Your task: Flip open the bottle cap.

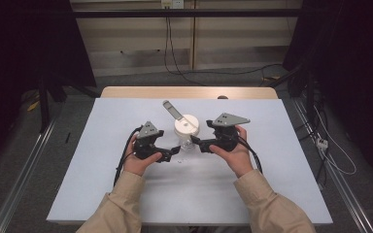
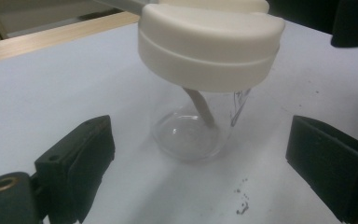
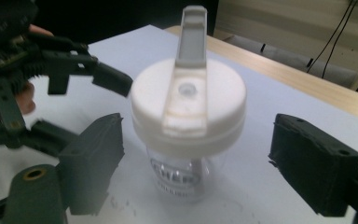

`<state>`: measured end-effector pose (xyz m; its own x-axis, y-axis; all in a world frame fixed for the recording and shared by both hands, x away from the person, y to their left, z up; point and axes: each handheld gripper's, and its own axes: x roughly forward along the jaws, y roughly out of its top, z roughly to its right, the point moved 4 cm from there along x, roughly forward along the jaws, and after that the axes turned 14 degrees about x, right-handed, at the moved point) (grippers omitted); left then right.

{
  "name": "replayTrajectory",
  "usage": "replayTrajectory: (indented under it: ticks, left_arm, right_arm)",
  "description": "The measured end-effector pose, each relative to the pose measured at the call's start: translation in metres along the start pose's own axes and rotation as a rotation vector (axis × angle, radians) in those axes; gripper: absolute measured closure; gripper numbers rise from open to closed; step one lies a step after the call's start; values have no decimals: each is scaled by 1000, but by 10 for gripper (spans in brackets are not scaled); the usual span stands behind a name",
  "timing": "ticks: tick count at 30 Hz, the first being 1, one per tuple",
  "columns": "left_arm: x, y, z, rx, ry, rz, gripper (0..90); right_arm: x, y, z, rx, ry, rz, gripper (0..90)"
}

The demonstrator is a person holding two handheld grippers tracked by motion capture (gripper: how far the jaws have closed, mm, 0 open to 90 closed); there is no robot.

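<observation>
Nearest the person, two hands in beige sleeves each hold a black two-jaw gripper low over the pale blue sheet point(image 1: 102, 184) that covers the wooden table: the left gripper point(image 1: 174, 154) and the right gripper point(image 1: 194, 142) both stand spread wide, jaws released and gripping nothing. Between them, with a jaw on either side but not touching, a small clear glass jar point(image 2: 191, 133) with a thick white round lid point(image 3: 189, 105) stands upright at the middle of the sheet, its flip spout tab point(image 3: 191, 37) raised. Beyond the table's far wooden edge, black cables point(image 1: 175, 58) trail over the grey floor.
</observation>
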<state>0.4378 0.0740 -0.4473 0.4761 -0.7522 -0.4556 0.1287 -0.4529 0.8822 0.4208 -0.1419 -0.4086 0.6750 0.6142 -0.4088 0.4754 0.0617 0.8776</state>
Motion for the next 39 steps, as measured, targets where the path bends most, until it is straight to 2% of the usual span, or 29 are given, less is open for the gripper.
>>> replayTrajectory:
  ticks: [8, 22, 33, 34, 39]
  left_arm:
    - [-17, -9, -1, -5, -4, -2, 76]
    - [-40, -21, -2, -3, -8, -21, 83]
    - [-55, -33, -7, -7, 4, -40, 83]
    - [-58, -35, -8, 2, 7, -46, 83]
    - [-66, -42, -9, 1, 11, -65, 83]
  right_arm:
    - [-16, -25, 12, 13, -32, -23, 137]
    - [-35, -52, 26, 34, -65, -54, 101]
    - [-56, -70, 35, 46, -94, -53, 101]
    - [-58, -72, 35, 46, -96, -53, 102]
    - [-70, -79, 39, 61, -104, -37, 106]
